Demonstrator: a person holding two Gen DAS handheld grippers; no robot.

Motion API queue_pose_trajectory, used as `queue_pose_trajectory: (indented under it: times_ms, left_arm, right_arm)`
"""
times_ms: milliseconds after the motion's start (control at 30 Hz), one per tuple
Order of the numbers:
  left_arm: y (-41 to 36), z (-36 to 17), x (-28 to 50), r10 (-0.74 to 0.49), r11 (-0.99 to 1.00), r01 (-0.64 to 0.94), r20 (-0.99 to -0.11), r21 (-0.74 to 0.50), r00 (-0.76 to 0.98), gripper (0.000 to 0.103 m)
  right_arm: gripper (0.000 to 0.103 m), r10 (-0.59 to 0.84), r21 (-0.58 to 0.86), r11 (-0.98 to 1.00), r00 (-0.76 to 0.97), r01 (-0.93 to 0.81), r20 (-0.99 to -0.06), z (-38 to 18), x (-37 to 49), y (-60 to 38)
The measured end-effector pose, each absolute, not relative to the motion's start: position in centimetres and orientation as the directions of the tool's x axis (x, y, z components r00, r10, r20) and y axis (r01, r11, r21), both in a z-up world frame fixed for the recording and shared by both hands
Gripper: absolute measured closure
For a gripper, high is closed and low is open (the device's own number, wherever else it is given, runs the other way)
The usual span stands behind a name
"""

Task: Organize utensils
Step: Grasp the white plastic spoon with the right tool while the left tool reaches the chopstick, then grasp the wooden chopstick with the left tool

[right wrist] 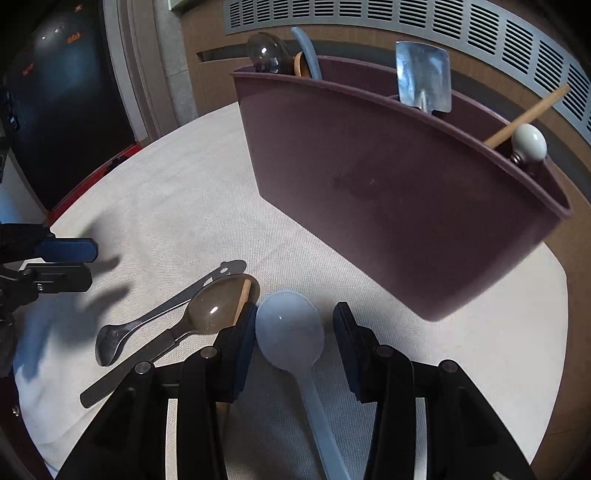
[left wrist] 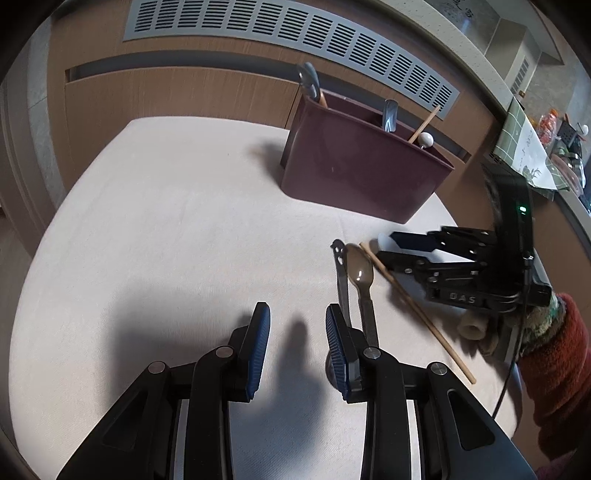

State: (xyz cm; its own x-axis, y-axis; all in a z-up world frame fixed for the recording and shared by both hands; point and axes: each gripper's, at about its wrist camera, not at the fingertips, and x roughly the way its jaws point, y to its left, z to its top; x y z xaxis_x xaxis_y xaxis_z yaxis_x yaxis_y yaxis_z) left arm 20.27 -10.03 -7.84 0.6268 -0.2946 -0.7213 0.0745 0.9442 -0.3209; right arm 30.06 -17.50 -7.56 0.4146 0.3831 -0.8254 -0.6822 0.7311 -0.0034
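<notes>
A maroon utensil holder (left wrist: 354, 166) (right wrist: 388, 184) stands on the round table with several utensils upright in it. Loose on the cloth lie a brown spoon (left wrist: 360, 273) (right wrist: 218, 306), a metal spoon (left wrist: 341, 273) (right wrist: 122, 332), a wooden chopstick (left wrist: 413, 310) (right wrist: 242, 299) and a pale blue spoon (right wrist: 291, 332). My right gripper (right wrist: 293, 339) (left wrist: 391, 245) is open, with its jaws on either side of the pale blue spoon's bowl. My left gripper (left wrist: 295, 347) (right wrist: 79, 264) is open and empty, just left of the metal spoon.
The table wears a cream cloth (left wrist: 166, 221). A wooden wall with a grey vent grille (left wrist: 295, 33) stands behind it. A cluttered counter (left wrist: 546, 147) is at the far right. A dark appliance (right wrist: 66, 110) stands left of the table.
</notes>
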Motion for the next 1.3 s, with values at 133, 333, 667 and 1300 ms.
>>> queue_pose_trajectory:
  times_ms: [133,333,667,1300]
  left_arm:
    - [-10.8,-8.0,20.3,-0.316,0.94,0.097,-0.727,-0.327,0.61,0.07]
    - [-14.1,-7.8,20.2,-0.384,0.922,0.188,-0.743,-0.338,0.548,0.071]
    - [-24.4,-7.0,21.3,-0.52,0.832,0.442,-0.753,-0.337,0.405,0.07]
    - [-11.7,-8.4,17.0,-0.364,0.916,0.335,-0.809,-0.221,0.461,0.071]
  right_arm:
    - [0.072,0.391,0.051,0.784,0.428,-0.619,-0.815,-7.1,28.9,-20.5]
    - [0.072,0.343,0.059,0.872,0.52,-0.486,-0.782,-5.4,24.0,-26.6]
    - [0.071,0.243,0.116,0.965,0.637,-0.235,-0.732,-6.0,16.9,-34.5]
    - [0.07,0.253,0.153,0.966,0.645,-0.208,-0.721,-6.6,16.5,-33.7]
